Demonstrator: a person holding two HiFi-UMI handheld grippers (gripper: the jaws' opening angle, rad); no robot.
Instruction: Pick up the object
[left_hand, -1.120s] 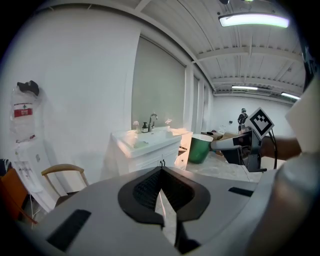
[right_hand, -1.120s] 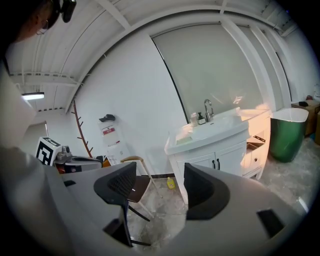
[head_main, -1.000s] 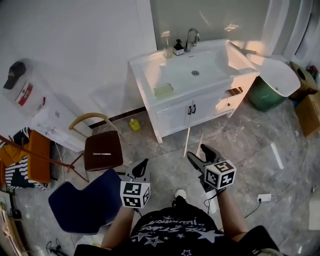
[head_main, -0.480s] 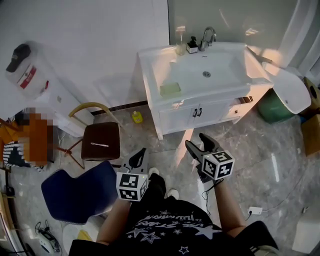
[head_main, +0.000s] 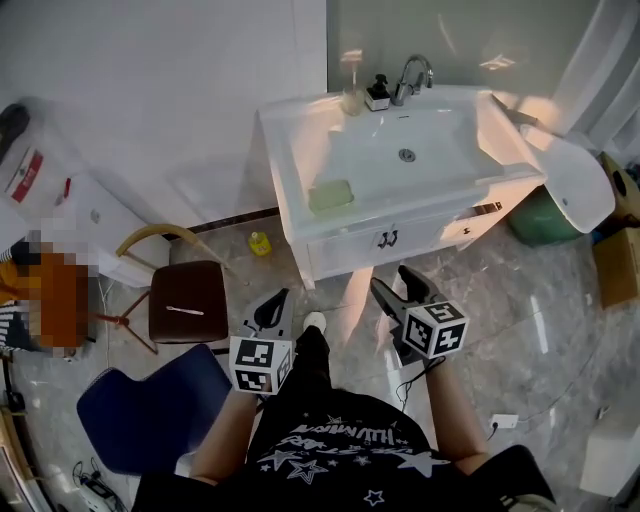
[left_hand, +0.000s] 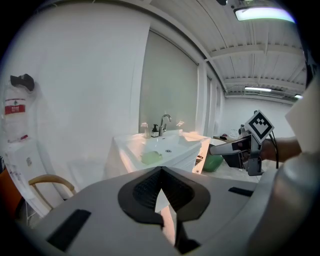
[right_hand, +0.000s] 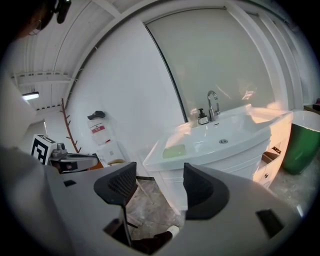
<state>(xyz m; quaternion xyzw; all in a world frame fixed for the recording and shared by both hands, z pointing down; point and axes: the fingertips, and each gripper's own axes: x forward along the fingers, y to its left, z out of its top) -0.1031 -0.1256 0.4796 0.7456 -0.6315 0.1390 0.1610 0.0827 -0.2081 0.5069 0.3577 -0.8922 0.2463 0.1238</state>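
A pale green sponge-like block (head_main: 330, 194) lies on the left rim of the white washbasin (head_main: 300, 150); it also shows in the left gripper view (left_hand: 151, 157) and the right gripper view (right_hand: 174, 150). Both grippers hang in the air over the floor, short of the vanity cabinet. My left gripper (head_main: 272, 308) is shut with nothing in it, its jaws meeting (left_hand: 160, 173). My right gripper (head_main: 396, 286) is open and empty, with a wide gap between its pads (right_hand: 160, 182). Neither gripper touches the block.
A faucet (head_main: 411, 74) and a soap bottle (head_main: 377, 94) stand at the basin's back. A brown chair (head_main: 187, 300) and a blue seat (head_main: 148, 405) are at the left, with a yellow bottle (head_main: 259, 243) on the floor. A green bin (head_main: 545, 215) is at the right.
The person has stepped toward the vanity, so the basin sits closer. Both grippers kept their places in front of the body, left shut and right open.
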